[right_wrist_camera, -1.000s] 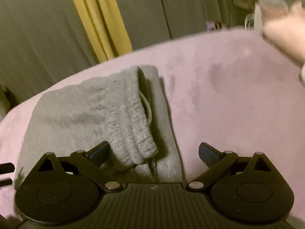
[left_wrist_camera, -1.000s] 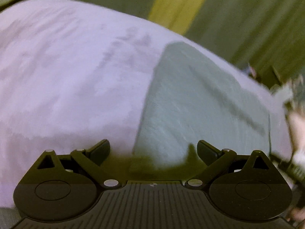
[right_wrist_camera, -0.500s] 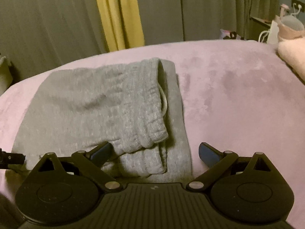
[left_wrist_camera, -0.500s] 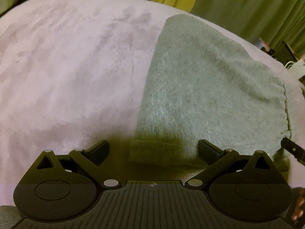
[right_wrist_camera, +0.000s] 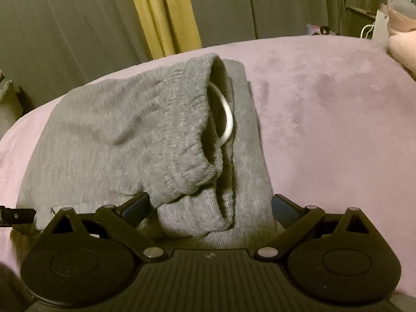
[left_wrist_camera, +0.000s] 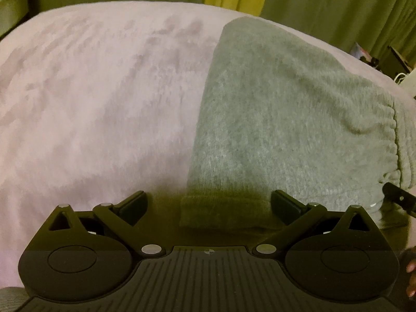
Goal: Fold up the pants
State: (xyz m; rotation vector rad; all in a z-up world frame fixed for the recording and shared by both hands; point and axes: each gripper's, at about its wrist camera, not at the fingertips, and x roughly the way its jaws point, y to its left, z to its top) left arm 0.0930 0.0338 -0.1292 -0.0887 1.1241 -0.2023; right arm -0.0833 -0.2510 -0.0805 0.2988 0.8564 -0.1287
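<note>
Grey sweatpants point(left_wrist_camera: 280, 119) lie folded in a compact stack on a lilac blanket point(left_wrist_camera: 98, 98). In the right wrist view the pants point(right_wrist_camera: 124, 140) show the ribbed waistband on top with a white drawstring point(right_wrist_camera: 226, 119) in its opening. My left gripper point(left_wrist_camera: 208, 208) is open, its jaws wide on either side of the stack's near left corner. My right gripper point(right_wrist_camera: 210, 208) is open, its jaws wide around the near waistband corner. Neither holds cloth. The right gripper's tip shows at the right edge of the left view point(left_wrist_camera: 399, 200), and the left gripper's tip at the left edge of the right view point(right_wrist_camera: 15, 215).
The lilac blanket point(right_wrist_camera: 325, 119) spreads wide on both sides of the pants. Green curtains with a yellow strip point(right_wrist_camera: 166, 15) hang behind. A pink fluffy item point(right_wrist_camera: 403, 46) lies at the far right. Small clutter and cables point(right_wrist_camera: 374, 28) stand beyond the bed.
Both grippers have settled low and close at the near edge of the folded pants; the views have steadied after a blurred swing. Both stay open.
</note>
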